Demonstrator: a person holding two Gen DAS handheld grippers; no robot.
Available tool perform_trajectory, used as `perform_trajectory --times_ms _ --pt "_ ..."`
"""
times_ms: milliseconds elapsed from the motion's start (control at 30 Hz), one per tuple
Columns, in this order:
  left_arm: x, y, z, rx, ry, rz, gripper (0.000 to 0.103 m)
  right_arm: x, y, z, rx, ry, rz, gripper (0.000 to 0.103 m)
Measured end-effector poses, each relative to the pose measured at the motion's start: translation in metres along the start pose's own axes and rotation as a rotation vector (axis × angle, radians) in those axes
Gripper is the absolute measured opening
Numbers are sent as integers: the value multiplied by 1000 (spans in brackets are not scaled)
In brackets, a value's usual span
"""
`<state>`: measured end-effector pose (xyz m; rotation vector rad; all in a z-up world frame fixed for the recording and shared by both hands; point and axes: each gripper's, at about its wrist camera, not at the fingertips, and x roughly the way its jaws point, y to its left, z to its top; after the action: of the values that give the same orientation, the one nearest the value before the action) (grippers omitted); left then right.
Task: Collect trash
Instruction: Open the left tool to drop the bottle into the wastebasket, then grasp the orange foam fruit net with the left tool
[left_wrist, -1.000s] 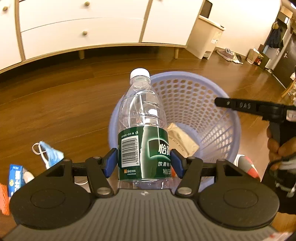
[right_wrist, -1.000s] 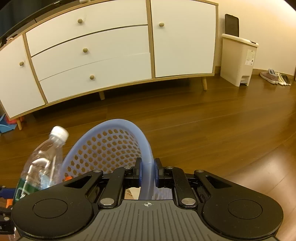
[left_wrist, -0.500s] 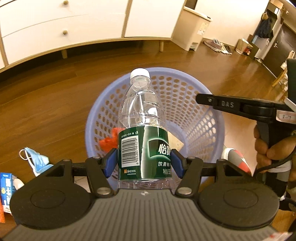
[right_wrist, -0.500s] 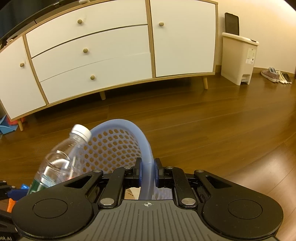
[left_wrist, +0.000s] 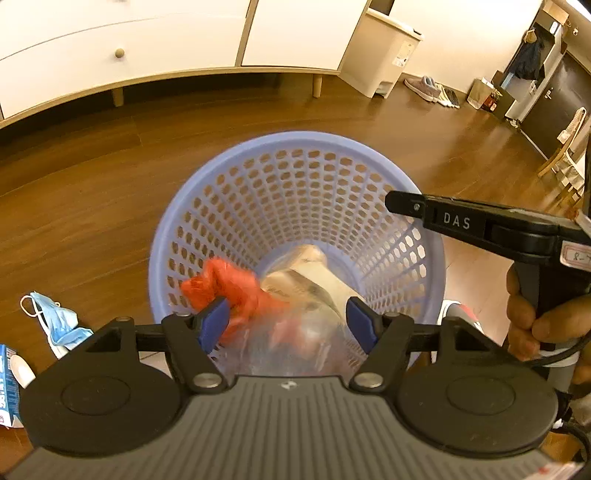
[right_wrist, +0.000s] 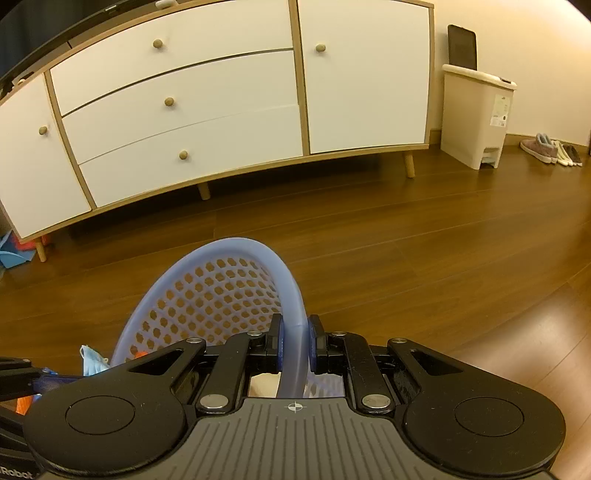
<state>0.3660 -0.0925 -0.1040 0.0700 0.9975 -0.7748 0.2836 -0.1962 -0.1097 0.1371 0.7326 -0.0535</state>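
Left gripper jaws stood spread, a blurred clear bottle loose between them, directly above the basket. Right gripper jaws pinched the basket rim; a face mask lay left of the left jaws, nearer that hand.

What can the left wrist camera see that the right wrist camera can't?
Only the left wrist view shows the blurred clear plastic bottle dropping between the open left gripper, the red crumpled trash inside, and the holding hand. Only the right wrist view shows the right gripper pinching the rim. Both show the purple perforated plastic basket, blue face mask and white cabinet.
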Motion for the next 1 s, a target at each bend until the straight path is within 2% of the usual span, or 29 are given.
perform_trajectory --times_ms 567,767,1000 --pt "-28 16 -2 -36 -60 15 66 -1 0 -2 -2 0 -9 9" --pt "-44 30 -10 -55 -87 48 66 -2 0 -2 -5 -1 -14 9" --pt "-65 61 -21 -121 -114 109 66 1 1 -1 -4 -1 -28 9"
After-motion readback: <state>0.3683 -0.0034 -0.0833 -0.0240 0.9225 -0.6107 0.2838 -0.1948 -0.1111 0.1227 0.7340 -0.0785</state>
